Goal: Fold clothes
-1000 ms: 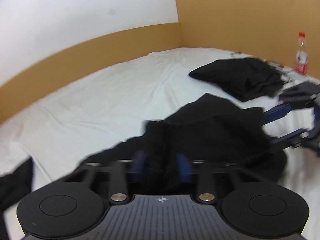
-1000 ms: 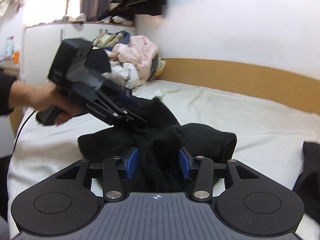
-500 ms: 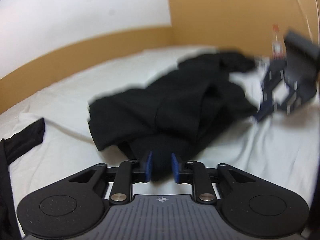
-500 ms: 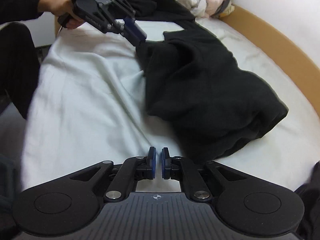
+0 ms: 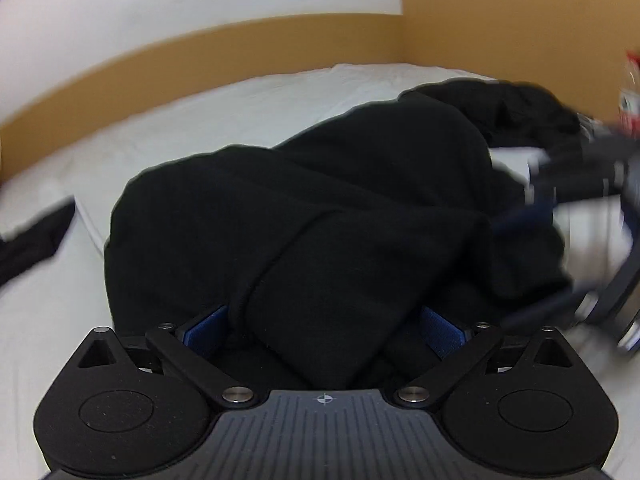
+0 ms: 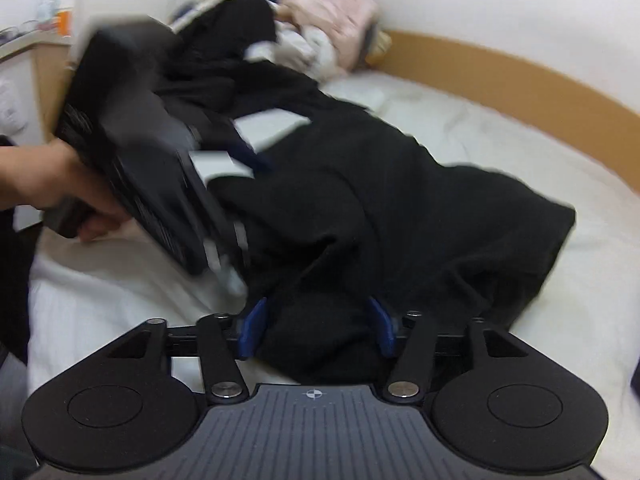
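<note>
The black garment [image 5: 320, 216] lies bunched on the white bed [image 5: 248, 96], thick folds heaped over one another, nowhere yet a flat, squared shape. Both grippers are at its near edge. The left gripper [image 5: 322, 326] has its blue pads wide apart with a fat roll of cloth sitting between them; the pads flank the roll and do not look pressed into it. The right gripper [image 6: 316, 330] is likewise spread, a mound of the same cloth between its pads.

Judging from this, the step in hand is either taking hold of the hem or letting it go; the scene fits both. Either way, good work here means taking one layer at an edge, not a whole wad, keeping the two grips level with each other, and laying the cloth flat so creases smooth out.

In the left view the garment runs from 6 o'clock, right at the pads, up toward 1 o'clock, where the blurred right gripper [image 5: 580, 208] sits at 3 o'clock. In the right view it stretches from 6 toward 11 o'clock; the left gripper [image 6: 256, 168], held in a hand [image 6: 60, 196], is at 9 o'clock, resting against the cloth. A pile of other clothes [image 6: 332, 28] lies at 12 o'clock.
</note>
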Available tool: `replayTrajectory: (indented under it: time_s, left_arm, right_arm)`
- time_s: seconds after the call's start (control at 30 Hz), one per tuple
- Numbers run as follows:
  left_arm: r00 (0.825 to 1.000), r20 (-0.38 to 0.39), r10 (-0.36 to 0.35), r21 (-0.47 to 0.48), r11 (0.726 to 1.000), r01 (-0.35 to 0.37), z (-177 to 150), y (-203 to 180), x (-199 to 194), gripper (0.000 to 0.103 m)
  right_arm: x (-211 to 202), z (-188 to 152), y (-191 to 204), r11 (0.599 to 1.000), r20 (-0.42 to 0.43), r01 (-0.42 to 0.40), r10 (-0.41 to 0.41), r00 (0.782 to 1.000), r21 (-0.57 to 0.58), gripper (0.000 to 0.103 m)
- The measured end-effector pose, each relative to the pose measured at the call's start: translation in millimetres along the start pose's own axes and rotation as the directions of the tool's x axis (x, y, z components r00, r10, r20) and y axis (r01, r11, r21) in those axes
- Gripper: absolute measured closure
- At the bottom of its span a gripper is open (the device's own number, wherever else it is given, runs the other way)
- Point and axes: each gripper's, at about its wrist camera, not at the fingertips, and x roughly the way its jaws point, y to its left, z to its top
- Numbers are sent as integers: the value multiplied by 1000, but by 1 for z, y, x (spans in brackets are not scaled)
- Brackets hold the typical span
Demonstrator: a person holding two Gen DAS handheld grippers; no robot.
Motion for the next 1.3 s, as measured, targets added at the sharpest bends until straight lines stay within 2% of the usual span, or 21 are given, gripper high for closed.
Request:
replayTrajectory:
  time_s: [0.03, 0.07, 0.13, 0.2, 0.23, 0.3, 0.37, 0.43, 0.5, 0.57, 0.63, 0.67, 0.7, 0.77, 0.83, 0.93, 1.0, 1.1, 1.17, 1.2, 1.3]
  left_arm:
    - [1000, -5, 14, 6, 1000, -14, 0, -2, 4, 3]
    - [1000, -10, 28, 12, 1000, -28, -1, -5, 7, 2]
    - [998, -19, 56, 25, 998, -55, -2, -9, 14, 1]
    - [996, -28, 83, 37, 996, -82, -2, -14, 21, 1]
    - [994, -43, 102, 45, 994, -100, -4, -14, 27, 1]
    - [978, -142, 155, 74, 987, -146, -17, -6, 53, 1]
    - [951, -274, 147, 96, 988, -125, -38, -2, 79, 0]
    - [954, -284, 97, -15, 994, -105, -32, 13, 75, 1]
    - [967, -241, 87, -73, 992, -107, -21, 22, 62, 1]
    - [982, -154, 113, -93, 987, -128, -4, 21, 47, 1]
    - [993, -86, 85, -83, 992, -92, 5, 9, 41, 1]
    - [995, -85, 50, -58, 997, -55, 8, 0, 44, 1]
    - [993, -116, 26, -10, 1000, -28, 4, -11, 50, 1]
    - [975, -221, 19, 120, 993, 8, -17, -36, 65, 1]
    - [950, -313, 19, 222, 974, 53, -34, -56, 76, 1]
    - [944, -329, -26, 152, 985, 80, -20, -42, 67, 1]
    - [969, -248, 7, 87, 996, 14, -8, -25, 60, 1]
    - [978, -190, 84, -79, 992, -100, 0, 5, 62, 1]
    - [961, -273, 45, -185, 978, -99, -12, 22, 81, 0]
    - [953, -304, 14, -202, 976, -79, -23, 24, 90, 0]
    - [952, -305, 12, -186, 980, -71, -24, 20, 95, 0]
  right_arm:
    - [-14, 3, -13, 996, 63, -45, 40, 997, 82, 43]
    - [-30, 4, -25, 988, 145, -37, 14, 989, 153, 43]
    - [-55, 2, -41, 964, 271, 87, -156, 950, 250, 43]
    - [-58, 0, -46, 933, 283, 229, -308, 908, 279, 43]
    - [-54, -1, -47, 919, 266, 273, -349, 899, 283, 43]
    - [-35, -8, -47, 917, 169, 307, -355, 920, 257, 39]
    - [-13, -14, -44, 922, 53, 320, -338, 940, 218, 35]
    - [0, -21, -46, 923, -25, 314, -316, 948, 221, 33]
    - [-15, -18, -55, 905, -8, 295, -307, 952, 308, 31]
    - [-34, -8, -52, 887, 69, 323, -364, 929, 330, 27]
    - [-35, -1, -47, 870, 141, 336, -407, 903, 362, 21]
    - [-29, 2, -45, 876, 160, 329, -403, 901, 353, 20]
    - [-15, 5, -46, 895, 150, 322, -380, 913, 309, 20]
    - [7, 0, -41, 920, 54, 333, -350, 935, 207, 20]
    - [26, -12, -39, 922, -19, 341, -344, 939, 184, 18]
    - [7, -10, -50, 902, -21, 317, -326, 945, 292, 17]
    - [-5, -9, -58, 871, 23, 347, -378, 926, 347, 14]
    - [-18, -9, -69, 825, 67, 376, -442, 895, 422, 12]
    - [-6, -15, -75, 822, 37, 370, -426, 904, 432, 12]
    - [2, -18, -76, 832, 23, 365, -412, 911, 417, 12]
    - [24, -18, -79, 848, 20, 332, -373, 928, 412, 11]
